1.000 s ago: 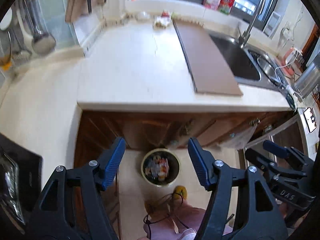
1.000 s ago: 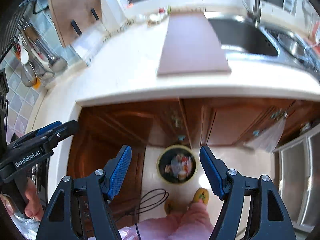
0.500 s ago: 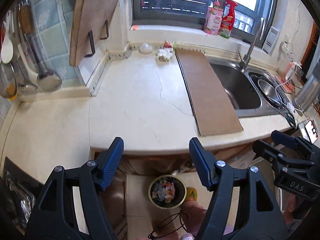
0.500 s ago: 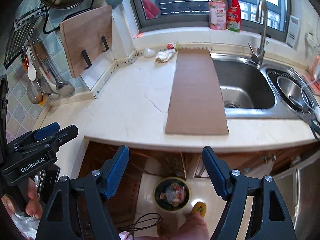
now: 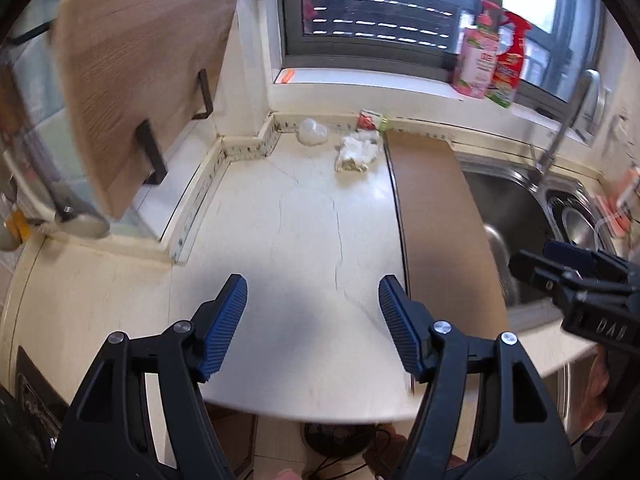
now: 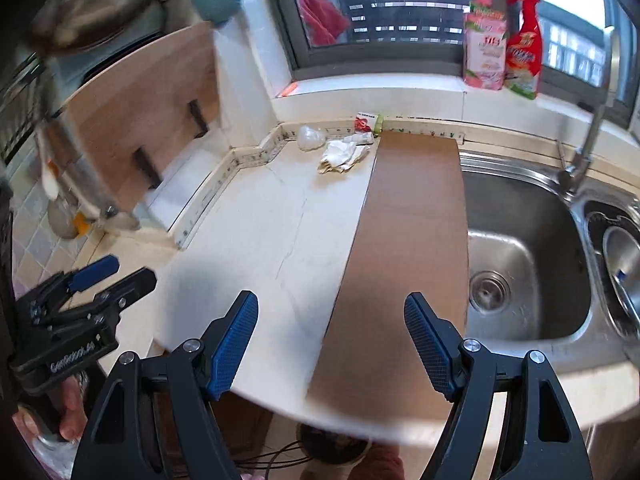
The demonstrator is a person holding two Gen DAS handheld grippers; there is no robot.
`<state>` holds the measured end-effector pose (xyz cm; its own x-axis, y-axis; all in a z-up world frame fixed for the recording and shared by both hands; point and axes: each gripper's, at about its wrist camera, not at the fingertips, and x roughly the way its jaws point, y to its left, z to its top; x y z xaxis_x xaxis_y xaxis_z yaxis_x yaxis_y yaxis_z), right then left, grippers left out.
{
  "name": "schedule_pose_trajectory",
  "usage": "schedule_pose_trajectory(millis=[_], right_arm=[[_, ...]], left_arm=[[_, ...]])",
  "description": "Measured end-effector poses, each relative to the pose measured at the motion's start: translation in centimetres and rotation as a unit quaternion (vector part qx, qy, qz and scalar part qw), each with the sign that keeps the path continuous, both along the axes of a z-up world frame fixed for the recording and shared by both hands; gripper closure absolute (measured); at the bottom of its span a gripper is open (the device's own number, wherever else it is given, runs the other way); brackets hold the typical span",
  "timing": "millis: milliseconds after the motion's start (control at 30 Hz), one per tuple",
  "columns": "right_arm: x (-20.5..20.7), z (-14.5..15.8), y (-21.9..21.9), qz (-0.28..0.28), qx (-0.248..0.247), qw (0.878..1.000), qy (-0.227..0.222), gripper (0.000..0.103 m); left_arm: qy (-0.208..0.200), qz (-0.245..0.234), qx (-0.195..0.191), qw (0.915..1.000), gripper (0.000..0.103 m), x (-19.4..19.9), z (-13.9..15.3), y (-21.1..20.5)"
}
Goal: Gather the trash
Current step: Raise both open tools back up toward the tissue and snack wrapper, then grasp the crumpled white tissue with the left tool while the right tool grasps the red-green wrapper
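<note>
Trash lies at the far end of the pale counter (image 5: pixel 288 240): a crumpled white tissue (image 5: pixel 354 154) (image 6: pixel 342 154), a clear plastic wad (image 5: pixel 312 132) (image 6: pixel 310 136) and a small red-and-white wrapper (image 5: pixel 367 119) (image 6: pixel 363 122) by the wall. My left gripper (image 5: pixel 312 304) hangs open over the counter's near part, nothing between its blue pads. My right gripper (image 6: pixel 330 320) is open too, above the near end of the brown board (image 6: pixel 404 248). A bin (image 5: pixel 336 438) (image 6: pixel 332 446) on the floor shows only as a dark rim under the counter edge.
A steel sink (image 6: pixel 520 248) with a tall tap (image 6: pixel 592 120) lies right of the board. Two bottles (image 6: pixel 502 40) stand on the windowsill. A wooden cutting board (image 5: pixel 136 92) leans at the left, utensils hanging beside it. A cable (image 6: pixel 272 458) trails on the floor.
Both grippers rose and swung forward from over the floor bin to above the counter. The bin slid out of view under the counter edge; the trash at the back came nearer.
</note>
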<state>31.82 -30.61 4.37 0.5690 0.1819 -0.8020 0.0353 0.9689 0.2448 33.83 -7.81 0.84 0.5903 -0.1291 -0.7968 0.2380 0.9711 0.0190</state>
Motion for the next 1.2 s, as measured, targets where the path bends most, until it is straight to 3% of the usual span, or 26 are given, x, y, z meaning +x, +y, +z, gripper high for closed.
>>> schedule_pose_trajectory(millis=[267,433,600,800,1033,1200], right_arm=[[17.1,-1.4,-7.6,0.036,0.024,0.999,0.019,0.026],[28.0,-5.0,-10.8,0.032,0.036,0.998,0.043,0.033],[35.9,-9.1,-12.9,0.025,0.054,0.996,0.066,0.042],[39.9,-12.5,-13.6,0.004,0.071,0.995,0.069,0.044],[44.6,-16.1,-14.3,-0.002,0.106,0.992,0.073,0.044],[46.4,-18.4,-13.7,-0.004,0.124,0.989,0.077,0.044]], left_arm=[[0.068,0.013,-0.006,0.9976,0.037,14.0,-3.1,-4.8],[0.091,-0.007,0.004,0.9958,0.037,23.5,-6.1,-8.5],[0.122,-0.023,0.007,0.9922,0.037,30.7,-10.5,-12.1],[0.162,0.007,-0.016,0.9866,0.037,36.0,-15.7,-13.2],[0.172,0.013,-0.019,0.9848,0.038,37.7,-19.2,-14.2],[0.18,0.013,-0.057,0.982,0.059,38.4,-20.7,-14.2]])
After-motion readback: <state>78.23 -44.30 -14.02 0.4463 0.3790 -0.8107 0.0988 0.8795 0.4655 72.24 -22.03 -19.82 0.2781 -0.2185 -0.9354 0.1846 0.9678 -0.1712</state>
